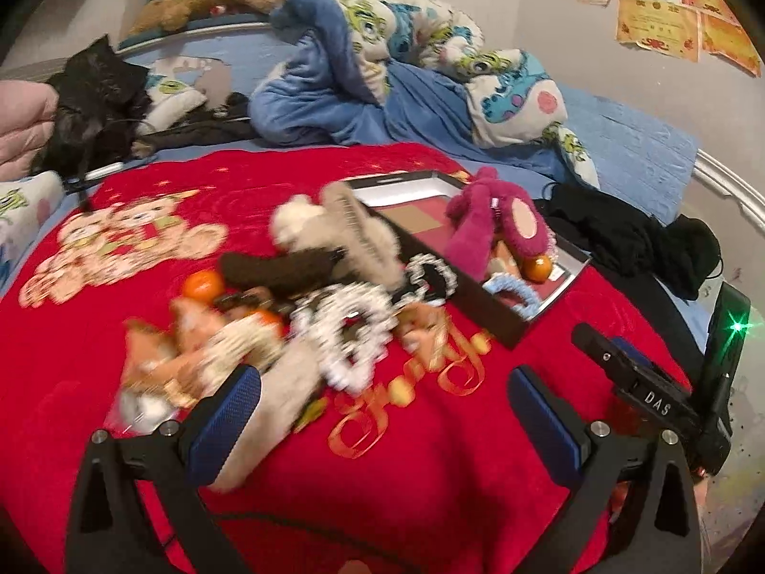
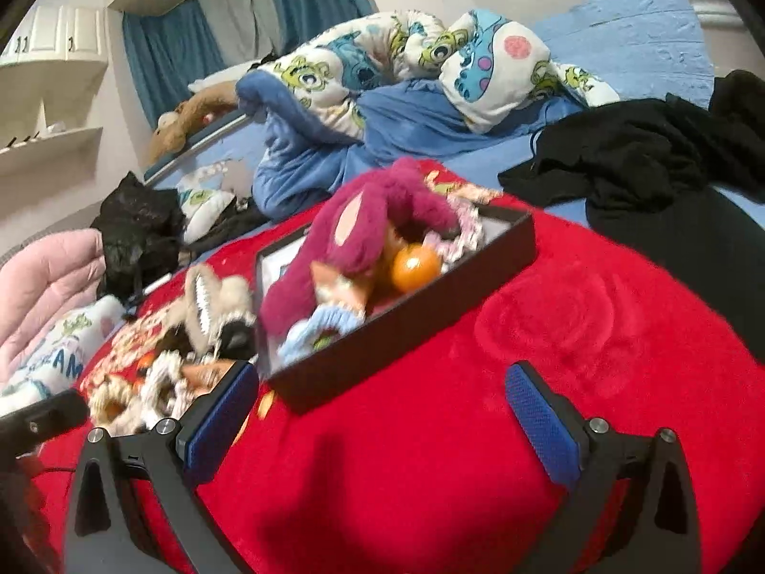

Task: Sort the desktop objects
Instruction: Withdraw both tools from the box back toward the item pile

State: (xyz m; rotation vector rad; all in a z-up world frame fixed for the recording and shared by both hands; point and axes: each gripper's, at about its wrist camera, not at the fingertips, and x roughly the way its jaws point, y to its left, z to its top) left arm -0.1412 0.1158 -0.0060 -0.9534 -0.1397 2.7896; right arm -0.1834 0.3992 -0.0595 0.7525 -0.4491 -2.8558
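Desktop objects lie in two groups on the red blanket point(image 1: 430, 502): some already in the black tray point(image 2: 406, 330), the rest in a loose heap beside it.

Our left gripper point(image 1: 382, 411) hangs with jaws wide and nothing between them, the left pad at the heap's near edge. Our right gripper point(image 2: 382, 406) is equally wide and empty, just short of the tray's near wall.

- Heap, left of tray: white scrunchie point(image 1: 349, 335), fox toys point(image 1: 158, 358), orange point(image 1: 203, 284), brown and beige plush clips. Blurred.
- In tray: magenta plush point(image 2: 344, 239), orange ball point(image 2: 415, 262), blue scrunchie point(image 2: 315, 330).

We judge the tray serves as the collecting bin, so the heap sits close for short carries.
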